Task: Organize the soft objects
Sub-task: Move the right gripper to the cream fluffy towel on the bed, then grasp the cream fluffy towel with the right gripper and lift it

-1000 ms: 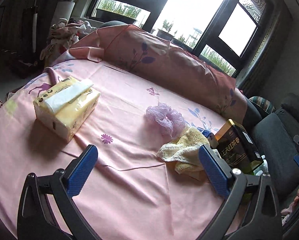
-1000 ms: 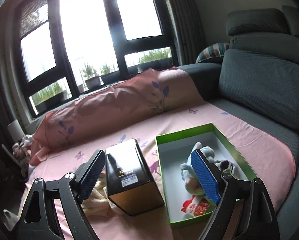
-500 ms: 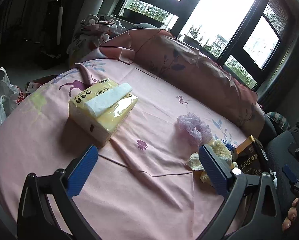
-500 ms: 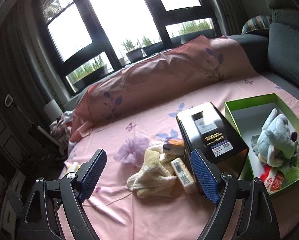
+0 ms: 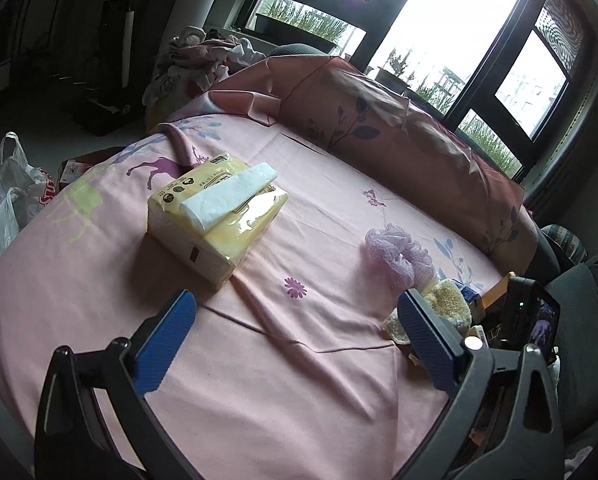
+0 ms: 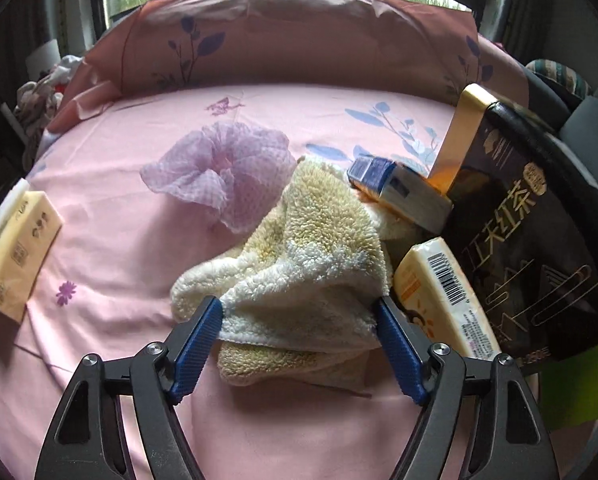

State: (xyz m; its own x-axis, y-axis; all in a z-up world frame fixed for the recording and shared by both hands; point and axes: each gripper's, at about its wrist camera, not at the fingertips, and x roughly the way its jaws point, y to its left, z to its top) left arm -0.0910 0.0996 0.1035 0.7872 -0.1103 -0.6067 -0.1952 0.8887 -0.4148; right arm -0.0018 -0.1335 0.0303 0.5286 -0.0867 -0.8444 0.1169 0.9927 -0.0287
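The right gripper (image 6: 297, 326) has just been closing around the fluffy cream-yellow folded towel (image 6: 299, 264); its jaws are not yet clenched. The towel looks light, soft and floppy; better to take its thick folded edge. The left gripper (image 5: 295, 334) is released, empty.

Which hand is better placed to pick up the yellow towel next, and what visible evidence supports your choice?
Right. The right gripper already straddles the yellow towel, its jaws just closing, pads at the fabric's edges. The left gripper hangs open over bare pink sheet, the towel off to its side.
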